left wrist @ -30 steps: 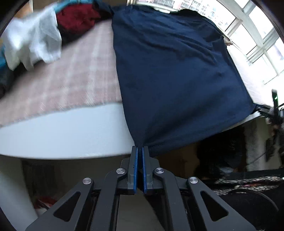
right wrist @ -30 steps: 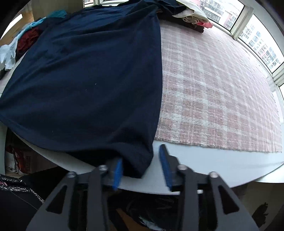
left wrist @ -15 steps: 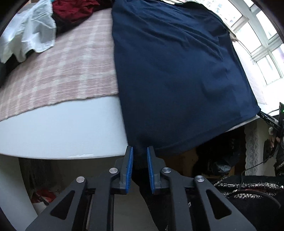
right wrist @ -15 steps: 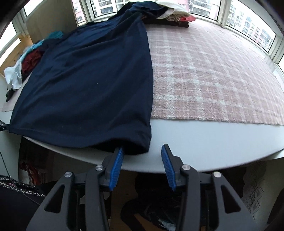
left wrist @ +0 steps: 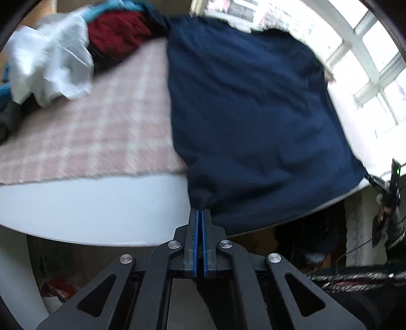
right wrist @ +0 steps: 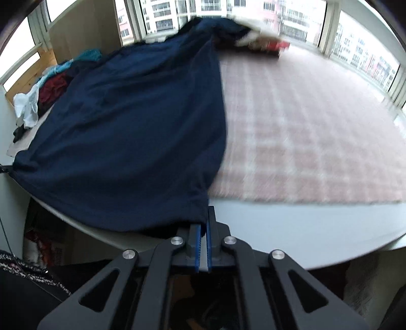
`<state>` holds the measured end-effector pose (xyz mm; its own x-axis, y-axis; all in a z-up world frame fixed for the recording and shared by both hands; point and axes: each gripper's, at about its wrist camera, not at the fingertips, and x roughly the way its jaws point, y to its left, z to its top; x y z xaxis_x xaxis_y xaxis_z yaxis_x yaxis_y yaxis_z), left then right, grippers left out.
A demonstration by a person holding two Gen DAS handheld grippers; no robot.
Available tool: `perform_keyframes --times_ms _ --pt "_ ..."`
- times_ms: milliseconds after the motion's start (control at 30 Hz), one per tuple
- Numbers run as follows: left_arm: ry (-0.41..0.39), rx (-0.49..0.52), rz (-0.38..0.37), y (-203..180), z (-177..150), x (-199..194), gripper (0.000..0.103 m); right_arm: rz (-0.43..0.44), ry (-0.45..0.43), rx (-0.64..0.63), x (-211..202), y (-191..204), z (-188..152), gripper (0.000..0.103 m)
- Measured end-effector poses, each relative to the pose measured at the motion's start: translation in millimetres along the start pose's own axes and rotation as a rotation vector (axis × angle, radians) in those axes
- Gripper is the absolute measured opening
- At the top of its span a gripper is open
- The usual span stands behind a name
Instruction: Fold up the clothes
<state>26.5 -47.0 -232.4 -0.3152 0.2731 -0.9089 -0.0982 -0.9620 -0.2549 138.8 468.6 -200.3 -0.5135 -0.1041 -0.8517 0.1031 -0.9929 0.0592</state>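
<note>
Each gripper, left [left wrist: 199, 215] and right [right wrist: 204, 226], pinched a hem corner of the shirt [left wrist: 248, 106]; an even, taut lift would have kept the fold square.

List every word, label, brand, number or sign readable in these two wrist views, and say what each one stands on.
None can be read.
Navy garment: plain, with no visible print or tag.
Left gripper and right gripper, each shut on a hem corner: no markings on the black fingers.
Plaid cloth: pattern only, blurred.
White garment and red garment in the pile: no lettering visible.
Buildings through the windows: too blurred for any sign.
</note>
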Motion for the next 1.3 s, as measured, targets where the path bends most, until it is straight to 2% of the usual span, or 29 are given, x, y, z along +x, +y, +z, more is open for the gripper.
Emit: perform_keyframes --times_ms 100,167,300,467,533,600,700,767,933,1167,1300 --pt "-0.056 -0.004 -0.015 -6 -1 -31 0.001 0.031 -0.091 0.072 -39 -10 11 0.003" --pt "-0.073 0.022 -0.019 -10 -4 -43 0.001 0.032 -0.118 0.097 -48 -12 15 0.003" --pt "-0.017 0.044 0.017 -19 5 -22 0.001 0.005 -0.069 0.067 -39 -9 14 0.003" --pt "-0.087 0.091 0.006 -31 17 -60 0.001 -0.023 -0.041 0.055 -43 -9 8 0.003" --pt "-0.065 0.109 0.005 -35 13 -54 0.001 -0.035 -0.030 0.051 -44 -9 5 0.003" --pt "-0.001 0.087 -0.004 -33 4 -27 0.001 -0.046 -0.018 0.046 -46 -9 3 0.003" --pt "0.099 0.043 -0.002 -19 -16 12 0.001 -0.053 0.043 0.062 -26 -15 -3 0.003" --pt "0.116 0.024 -0.001 -14 -16 22 0.001 -0.056 0.045 0.039 -24 -12 4 0.003" --pt "0.038 0.067 0.025 -18 8 -8 0.001 -0.089 0.000 -0.029 -36 -4 36 0.003" --pt "-0.036 0.109 0.034 -30 23 -52 0.001 -0.103 -0.057 -0.038 -67 5 52 0.003" --pt "-0.056 0.146 0.073 -42 26 -71 0.001 -0.107 -0.094 -0.036 -95 7 62 0.003"
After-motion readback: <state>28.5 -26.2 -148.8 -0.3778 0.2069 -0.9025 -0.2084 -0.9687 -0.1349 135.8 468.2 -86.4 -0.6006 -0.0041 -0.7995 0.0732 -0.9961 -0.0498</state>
